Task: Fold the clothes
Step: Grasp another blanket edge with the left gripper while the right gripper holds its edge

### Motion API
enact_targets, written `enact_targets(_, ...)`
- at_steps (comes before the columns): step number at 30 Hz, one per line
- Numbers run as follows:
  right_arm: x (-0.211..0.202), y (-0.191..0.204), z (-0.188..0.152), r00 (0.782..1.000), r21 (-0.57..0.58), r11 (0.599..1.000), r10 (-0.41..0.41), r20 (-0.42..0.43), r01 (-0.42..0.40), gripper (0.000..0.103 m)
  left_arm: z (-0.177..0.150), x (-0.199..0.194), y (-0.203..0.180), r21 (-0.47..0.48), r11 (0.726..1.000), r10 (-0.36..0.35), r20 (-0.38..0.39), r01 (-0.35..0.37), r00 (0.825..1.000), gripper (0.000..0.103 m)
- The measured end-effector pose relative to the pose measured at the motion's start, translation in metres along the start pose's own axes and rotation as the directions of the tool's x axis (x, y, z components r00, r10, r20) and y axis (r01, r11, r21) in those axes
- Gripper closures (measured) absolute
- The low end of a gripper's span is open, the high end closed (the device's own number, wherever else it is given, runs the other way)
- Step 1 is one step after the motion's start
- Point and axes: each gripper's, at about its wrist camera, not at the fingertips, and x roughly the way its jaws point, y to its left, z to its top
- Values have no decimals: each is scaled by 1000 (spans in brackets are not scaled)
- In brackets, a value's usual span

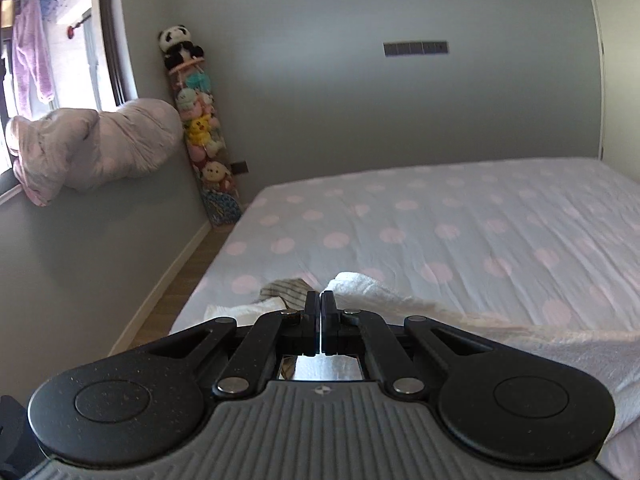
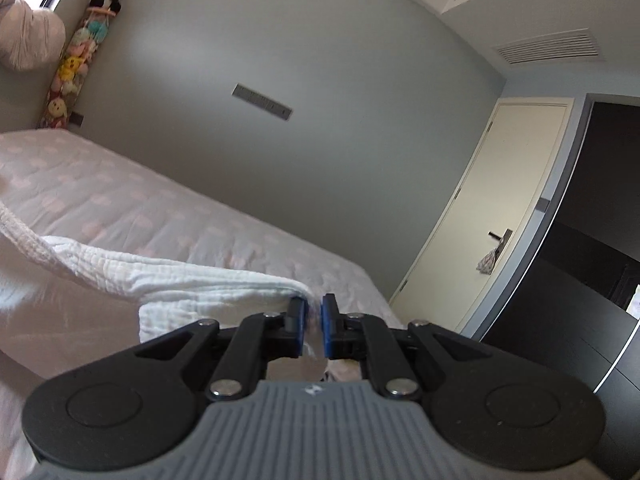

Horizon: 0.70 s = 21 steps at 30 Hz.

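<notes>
A white crinkled cloth [image 1: 404, 302] hangs lifted above the polka-dot bed [image 1: 440, 220], stretched between both grippers. My left gripper [image 1: 321, 300] is shut, its dark fingers pressed together on the cloth's raised corner, and more white fabric shows under the jaws. In the right wrist view the same white cloth [image 2: 160, 276] runs leftward from my right gripper [image 2: 314, 314]. Its blue pads [image 2: 329, 320] pinch a thin fold of the cloth's edge above the bed [image 2: 160, 208]. A striped garment [image 1: 286, 289] lies crumpled just left of the left fingertips.
A tall column of plush toys [image 1: 200, 120] stands in the corner by the bed's far end. A bundled pink duvet [image 1: 100, 144] rests on the window ledge. A strip of wooden floor [image 1: 180, 292] runs along the bed's left side. A cream door [image 2: 480, 220] and dark cabinets [image 2: 580, 280] stand to the right.
</notes>
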Motion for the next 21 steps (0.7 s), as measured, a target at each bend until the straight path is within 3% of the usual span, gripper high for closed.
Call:
enact_targets(4, -42, -25, 18, 994, 46, 998, -45, 96, 41, 93, 16, -63, 13, -47, 999, 18, 122, -12, 992, 103)
enact_targets(10, -104, -65, 37, 962, 137, 983, -149, 229, 120, 93, 30, -150, 32, -115, 993, 46, 279, -15, 959, 103)
enact_targets(13, -126, -85, 47, 950, 180, 975, -174, 259, 130, 93, 33, -178, 44, -142, 990, 38, 310, 6, 950, 103)
enact_targets(16, -119, -80, 52, 968, 124, 989, -112, 226, 86, 93, 28, -180, 44, -119, 993, 10, 274, 23, 962, 103)
enact_targets(18, -107, -70, 46, 984, 96, 995, -42, 174, 25, 93, 16, -169, 38, -94, 994, -35, 218, 57, 975, 103)
enact_targets(21, -92, -52, 30, 995, 67, 998, 3, 103, -10, 93, -3, -140, 26, -46, 992, -110, 113, 116, 987, 103)
